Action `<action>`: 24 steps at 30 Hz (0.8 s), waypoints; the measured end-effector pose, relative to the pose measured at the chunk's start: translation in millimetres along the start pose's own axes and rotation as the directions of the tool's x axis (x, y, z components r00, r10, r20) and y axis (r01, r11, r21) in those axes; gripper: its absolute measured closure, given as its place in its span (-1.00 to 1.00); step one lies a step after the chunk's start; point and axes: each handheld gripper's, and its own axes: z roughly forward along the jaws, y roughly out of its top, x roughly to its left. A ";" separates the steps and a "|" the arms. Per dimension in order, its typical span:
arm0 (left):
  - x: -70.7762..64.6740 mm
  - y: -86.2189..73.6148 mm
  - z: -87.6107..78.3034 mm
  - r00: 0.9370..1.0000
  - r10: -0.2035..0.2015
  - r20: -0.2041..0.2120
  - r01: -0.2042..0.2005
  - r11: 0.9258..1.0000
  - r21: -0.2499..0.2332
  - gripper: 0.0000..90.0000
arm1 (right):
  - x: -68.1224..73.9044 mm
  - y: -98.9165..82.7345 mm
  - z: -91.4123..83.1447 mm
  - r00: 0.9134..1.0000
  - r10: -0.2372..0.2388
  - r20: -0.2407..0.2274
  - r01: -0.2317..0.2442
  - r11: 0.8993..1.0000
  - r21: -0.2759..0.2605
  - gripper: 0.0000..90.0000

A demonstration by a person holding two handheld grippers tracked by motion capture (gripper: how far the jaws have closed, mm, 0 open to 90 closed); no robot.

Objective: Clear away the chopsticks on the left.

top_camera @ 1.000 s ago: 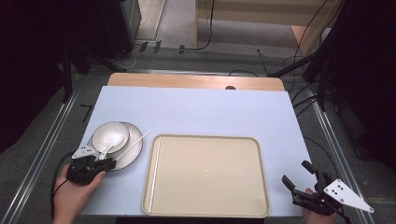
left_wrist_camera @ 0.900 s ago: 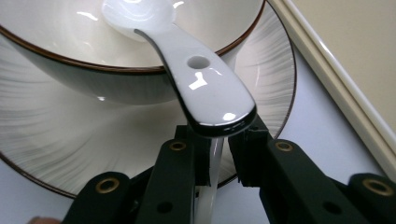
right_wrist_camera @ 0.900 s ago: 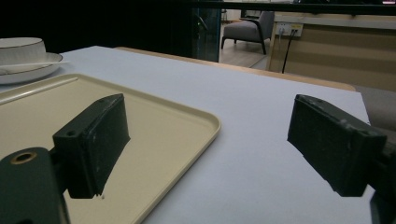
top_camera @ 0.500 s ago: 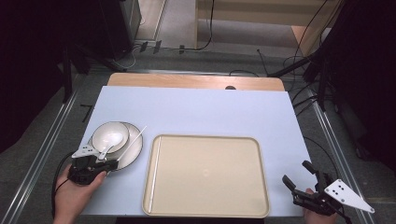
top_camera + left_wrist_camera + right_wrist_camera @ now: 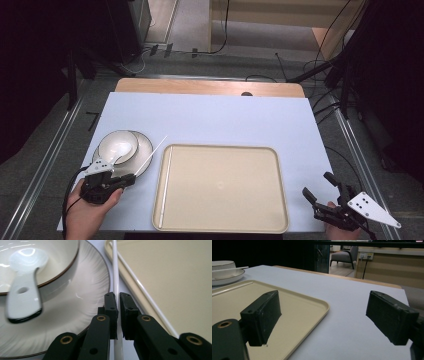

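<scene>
A white chopstick lies slanted over the right rim of a white plate. My left gripper is shut on its near end, low at the plate's front edge. On the plate stands a dark-rimmed bowl with a white spoon leaning in it. A second white chopstick lies along the left inner edge of the beige tray. My right gripper hovers open and holds nothing off the tray's near right corner.
A pale blue mat covers the table, with bare room behind the tray and to its right. A wooden strip runs along the far edge. Cables and dark stands lie on the floor beyond.
My left gripper has edged slightly right along the plate's front. The chopstick, tray and right gripper stay where they were.
</scene>
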 end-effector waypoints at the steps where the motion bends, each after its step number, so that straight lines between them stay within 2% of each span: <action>1: 0.0 0.0 0.0 1.000 0.000 0.000 0.000 1.000 0.000 0.91 | 0.0 0.0 0.0 1.000 0.000 0.000 0.000 1.000 0.000 -0.71; 6: -14.5 0.8 7.7 1.000 -0.003 0.018 0.003 1.000 -0.007 0.91 | 0.5 0.1 0.1 1.000 -0.002 -0.002 0.002 1.000 -0.003 -0.71; 13: -26.7 1.7 17.5 0.999 0.001 0.038 -0.001 1.000 0.003 0.91 | 0.2 0.0 -0.1 1.000 0.002 -0.001 -0.002 1.000 -0.002 -0.71; 17: -34.0 2.6 24.6 0.999 -0.015 0.028 0.015 1.000 -0.001 0.91 | 0.0 0.0 -0.5 1.000 0.003 0.000 -0.003 1.000 -0.001 -0.71; 24: -53.5 5.1 41.0 0.999 0.003 0.050 -0.003 1.000 0.011 0.91 | -1.3 -0.3 -1.0 1.000 0.002 -0.001 -0.002 1.000 -0.004 -0.71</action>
